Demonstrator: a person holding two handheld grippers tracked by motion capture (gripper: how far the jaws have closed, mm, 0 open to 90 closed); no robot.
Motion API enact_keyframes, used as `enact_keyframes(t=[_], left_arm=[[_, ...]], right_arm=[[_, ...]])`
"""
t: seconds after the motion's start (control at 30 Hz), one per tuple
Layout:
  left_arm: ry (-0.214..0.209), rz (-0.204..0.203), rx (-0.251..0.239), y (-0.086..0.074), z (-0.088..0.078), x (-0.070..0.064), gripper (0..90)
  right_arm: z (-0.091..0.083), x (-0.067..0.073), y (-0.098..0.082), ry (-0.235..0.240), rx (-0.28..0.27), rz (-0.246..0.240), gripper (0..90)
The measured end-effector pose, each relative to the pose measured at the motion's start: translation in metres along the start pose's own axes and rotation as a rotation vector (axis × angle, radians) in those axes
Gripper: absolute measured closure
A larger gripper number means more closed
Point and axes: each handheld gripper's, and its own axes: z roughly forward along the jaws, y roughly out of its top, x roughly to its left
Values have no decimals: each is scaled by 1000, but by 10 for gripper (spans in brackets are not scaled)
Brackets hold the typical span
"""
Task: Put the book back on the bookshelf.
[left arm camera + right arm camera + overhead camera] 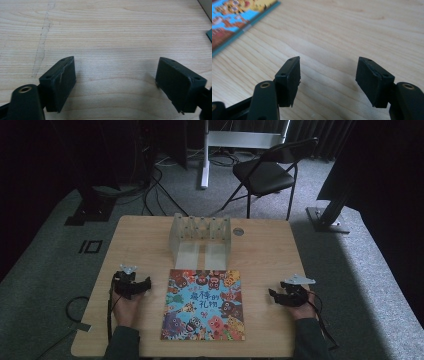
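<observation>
A colourful picture book (204, 305) lies flat at the front middle of the wooden table (260, 245), cover up. Behind it stands a clear plastic rack (200, 239) with upright dividers. My left gripper (146, 284) rests on the table left of the book, held by a hand; its jaws stand open over bare wood (115, 82). My right gripper (273, 293) rests right of the book, also open with nothing between its jaws (328, 80). A corner of the book (234, 20) shows at the upper left in the right gripper view.
A small round grey disc (238, 232) sits on the table beside the rack. A black folding chair (267, 172) stands beyond the table's far edge. Cables trail on the carpet at left (75, 310). Dark stands flank the table.
</observation>
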Motion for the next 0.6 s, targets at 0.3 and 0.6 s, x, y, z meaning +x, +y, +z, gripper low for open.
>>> enact_keyframes(t=[0.3,0.6], left_arm=[[-2,0,-4,0,0,0,193],[-3,1,-4,0,0,0,193]], right_arm=[[-7,13,12,-1,-17,-60,367],[-10,24,25,22,-21,-97,383]])
